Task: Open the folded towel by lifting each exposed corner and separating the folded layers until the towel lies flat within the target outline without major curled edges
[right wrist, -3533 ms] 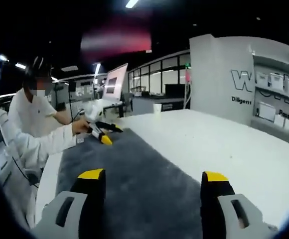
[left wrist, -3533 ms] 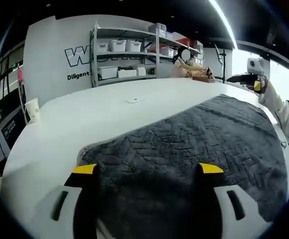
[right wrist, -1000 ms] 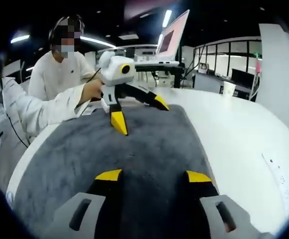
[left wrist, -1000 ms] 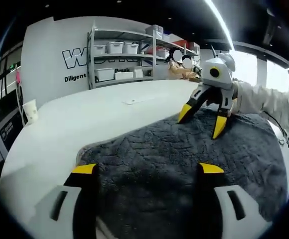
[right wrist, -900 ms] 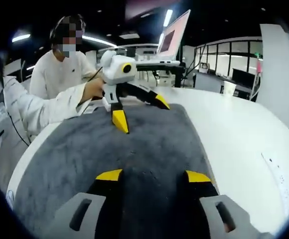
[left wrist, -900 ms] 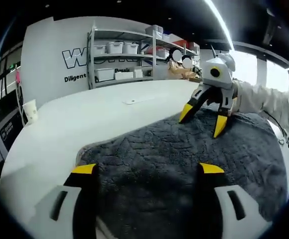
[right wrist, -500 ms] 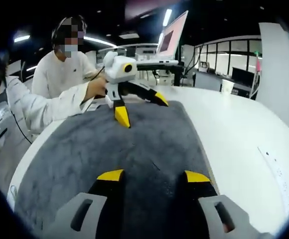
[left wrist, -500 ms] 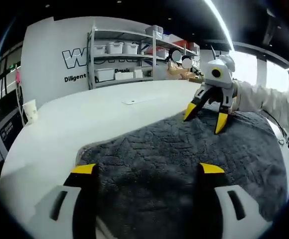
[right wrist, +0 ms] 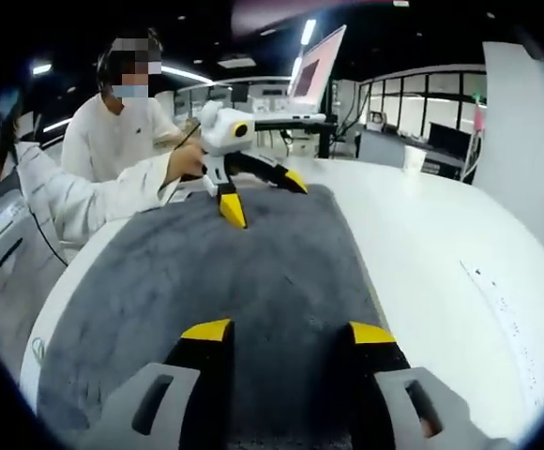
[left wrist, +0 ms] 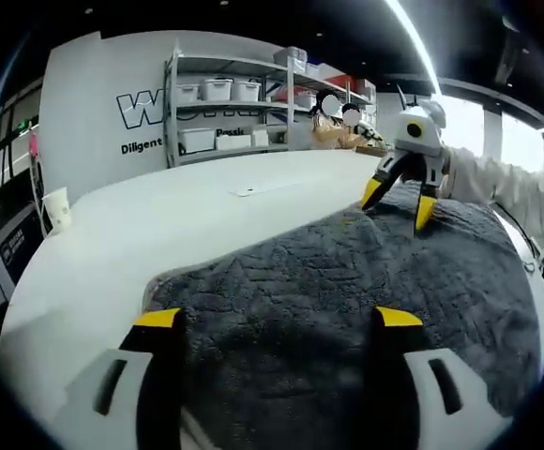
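A dark grey towel (left wrist: 347, 281) lies spread on the white table (left wrist: 159, 234). In the left gripper view my left gripper (left wrist: 279, 319) stands open at the towel's near end, with nothing pinched between its jaws. My right gripper (left wrist: 399, 204) hangs open over the towel's far end, yellow tips pointing down. In the right gripper view the right gripper (right wrist: 289, 332) is open above the towel (right wrist: 253, 272). The left gripper (right wrist: 263, 197) is open at the opposite end, held by a person's hand (right wrist: 186, 161).
Grey shelving (left wrist: 244, 103) with white bins stands behind the table, and a paper cup (left wrist: 61, 204) sits at the left edge. A small label (left wrist: 250, 190) lies on the table. A laptop (right wrist: 314, 70) and a cup (right wrist: 413, 157) are beyond the towel. Bare white table (right wrist: 441, 253) lies to the right.
My right gripper came in over the towel, then drew back toward the far end over the last second. The left gripper has stayed put. Both remain open.
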The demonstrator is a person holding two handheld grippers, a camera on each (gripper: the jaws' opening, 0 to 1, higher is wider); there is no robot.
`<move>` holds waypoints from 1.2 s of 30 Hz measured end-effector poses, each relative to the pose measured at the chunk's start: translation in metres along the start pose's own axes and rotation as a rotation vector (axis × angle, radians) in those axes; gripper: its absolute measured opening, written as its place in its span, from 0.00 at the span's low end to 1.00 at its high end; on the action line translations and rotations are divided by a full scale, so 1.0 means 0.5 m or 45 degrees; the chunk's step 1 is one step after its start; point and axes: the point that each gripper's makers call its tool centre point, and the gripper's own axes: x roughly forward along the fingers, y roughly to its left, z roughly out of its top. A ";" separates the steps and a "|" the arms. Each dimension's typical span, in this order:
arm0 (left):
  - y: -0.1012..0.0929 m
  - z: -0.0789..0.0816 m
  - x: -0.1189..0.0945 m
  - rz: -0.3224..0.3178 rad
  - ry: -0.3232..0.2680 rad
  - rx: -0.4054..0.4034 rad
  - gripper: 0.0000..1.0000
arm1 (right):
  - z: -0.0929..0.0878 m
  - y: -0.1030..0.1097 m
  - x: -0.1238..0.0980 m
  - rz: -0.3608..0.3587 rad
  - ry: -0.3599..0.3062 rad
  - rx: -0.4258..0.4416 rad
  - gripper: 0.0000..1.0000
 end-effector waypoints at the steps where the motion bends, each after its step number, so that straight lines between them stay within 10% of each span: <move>1: 0.000 0.000 0.000 0.000 -0.001 0.000 0.80 | -0.004 0.002 -0.004 0.001 0.005 0.000 0.41; 7: 0.001 0.000 0.000 0.000 -0.001 0.000 0.80 | -0.057 0.004 -0.018 -0.009 0.117 -0.020 0.42; 36: 0.003 0.002 0.002 0.000 -0.003 0.003 0.80 | -0.064 0.013 -0.062 -0.010 0.056 0.019 0.43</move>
